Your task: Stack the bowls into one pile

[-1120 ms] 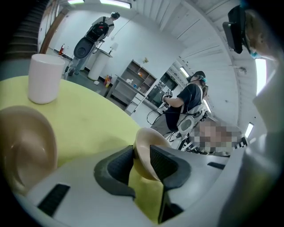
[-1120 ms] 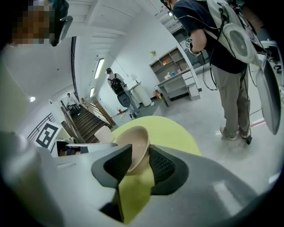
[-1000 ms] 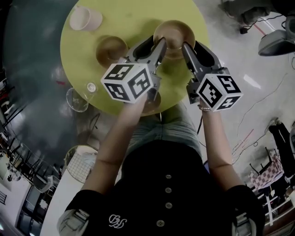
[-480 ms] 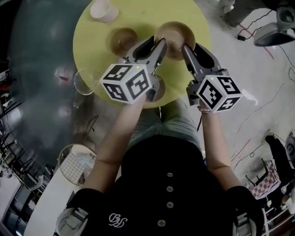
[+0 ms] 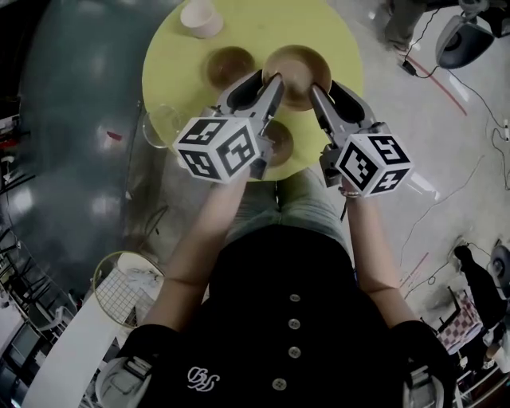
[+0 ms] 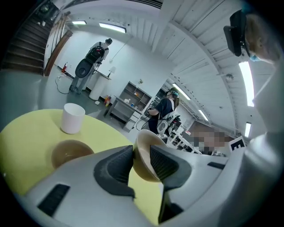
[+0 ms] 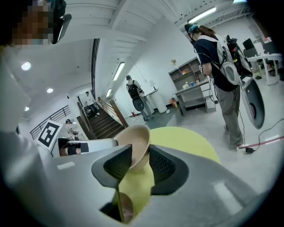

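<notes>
Gripping big bowl [image 5: 296, 68] by opposite rims with left gripper [image 6: 142, 159] and right gripper [image 7: 141, 159] (neither nearer), above table's [image 5: 175, 72] far right edge; smaller bowl [image 5: 229, 65] lying just left, third bowl [image 5: 279, 142] toward near edge.

Three brown bowls [image 5: 296, 68], one white cup [image 5: 201, 17], one round yellow table [image 5: 171, 64].

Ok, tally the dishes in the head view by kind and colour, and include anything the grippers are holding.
Brown bowls: 3, namely the held bowl gripped by the left gripper and the right gripper, a second, and a third
White cup: 1
Clear glass bowl: 1
Total: 5
</notes>
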The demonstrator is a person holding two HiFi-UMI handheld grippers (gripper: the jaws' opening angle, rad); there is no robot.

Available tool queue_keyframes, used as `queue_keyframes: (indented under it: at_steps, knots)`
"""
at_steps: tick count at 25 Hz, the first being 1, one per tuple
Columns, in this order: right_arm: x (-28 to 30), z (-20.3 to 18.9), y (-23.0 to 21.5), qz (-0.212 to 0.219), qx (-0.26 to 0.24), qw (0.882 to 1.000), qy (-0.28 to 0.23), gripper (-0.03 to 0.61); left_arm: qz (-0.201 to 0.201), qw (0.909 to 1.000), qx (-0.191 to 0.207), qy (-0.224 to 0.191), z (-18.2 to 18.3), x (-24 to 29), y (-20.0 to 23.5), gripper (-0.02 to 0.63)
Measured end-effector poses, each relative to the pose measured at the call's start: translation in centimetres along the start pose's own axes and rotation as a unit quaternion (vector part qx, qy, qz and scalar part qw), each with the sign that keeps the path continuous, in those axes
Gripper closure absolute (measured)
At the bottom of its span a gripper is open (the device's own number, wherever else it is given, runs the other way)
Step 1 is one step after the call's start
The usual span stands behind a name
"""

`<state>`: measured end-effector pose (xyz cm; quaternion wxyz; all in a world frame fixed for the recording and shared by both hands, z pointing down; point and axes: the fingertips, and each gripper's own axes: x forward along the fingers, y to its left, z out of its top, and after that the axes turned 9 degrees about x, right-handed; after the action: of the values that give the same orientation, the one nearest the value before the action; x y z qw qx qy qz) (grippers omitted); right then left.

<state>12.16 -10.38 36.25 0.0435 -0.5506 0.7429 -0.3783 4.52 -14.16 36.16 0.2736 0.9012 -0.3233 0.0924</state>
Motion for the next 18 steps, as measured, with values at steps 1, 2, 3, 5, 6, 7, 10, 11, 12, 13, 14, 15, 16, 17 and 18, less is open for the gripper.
queue_keyframes:
  at_steps: [1,2,3,5,6,7,10,11,12,13,14,15,16,17,18]
  knots:
    - [0.0,-0.1,0.4,0.0,0.0,1.0,0.001,0.466,0.0,1.0,0.001,0.0,0.1,-0.4,0.0,0.505]
    - [-0.1,-0.1,0.7,0.001,-0.001,1.0,0.002,0.466,0.0,1.0,0.001,-0.001,0.2,-0.8,0.0,0.505]
    - [-0.1,-0.1,1.0,0.002,-0.004,1.0,0.003,0.466,0.0,1.0,0.002,-0.003,0.4,-1.1,0.0,0.505]
    - [-0.2,-0.1,1.6,0.007,-0.012,1.0,0.007,0.466,0.001,1.0,0.003,-0.006,0.4,-1.8,-0.1,0.505]
    - [-0.2,-0.3,1.8,0.009,-0.014,1.0,0.01,0.466,0.001,1.0,0.003,-0.005,0.2,-2.2,-0.1,0.505]
    - [-0.2,-0.5,2.1,0.012,-0.016,1.0,0.013,0.466,0.001,1.0,0.003,-0.004,0.0,-2.6,-0.1,0.505]
    - [-0.2,-1.4,3.0,0.021,-0.018,0.999,0.024,0.466,0.004,1.0,0.001,0.0,-0.9,-4.0,0.2,0.505]
    - [-0.2,-1.7,3.3,0.024,-0.017,0.999,0.028,0.466,0.005,1.0,-0.001,0.001,-1.1,-4.5,0.3,0.505]
    - [-0.2,-2.0,3.7,0.026,-0.017,0.999,0.032,0.466,0.006,1.0,-0.003,0.002,-1.4,-4.9,0.4,0.505]
    - [-0.2,-2.4,3.9,0.028,-0.017,0.999,0.038,0.466,0.008,0.9999,-0.005,0.004,-1.7,-5.3,0.7,0.505]
    - [0.0,-3.0,4.1,0.029,-0.018,0.998,0.045,0.465,0.011,0.9999,-0.009,0.007,-2.2,-5.7,1.0,0.505]
    - [0.1,-3.7,4.2,0.03,-0.018,0.998,0.054,0.466,0.013,0.9998,-0.014,0.01,-2.7,-6.0,1.4,0.505]
    - [0.3,-4.4,4.3,0.029,-0.018,0.997,0.063,0.466,0.016,0.9996,-0.018,0.014,-3.3,-6.3,1.7,0.505]
    - [0.3,-5.1,4.2,0.027,-0.019,0.997,0.071,0.465,0.018,0.9994,-0.023,0.018,-3.9,-6.6,1.8,0.505]
    - [0.2,-5.7,4.1,0.026,-0.019,0.996,0.079,0.466,0.019,0.9992,-0.027,0.022,-4.4,-6.8,1.8,0.505]
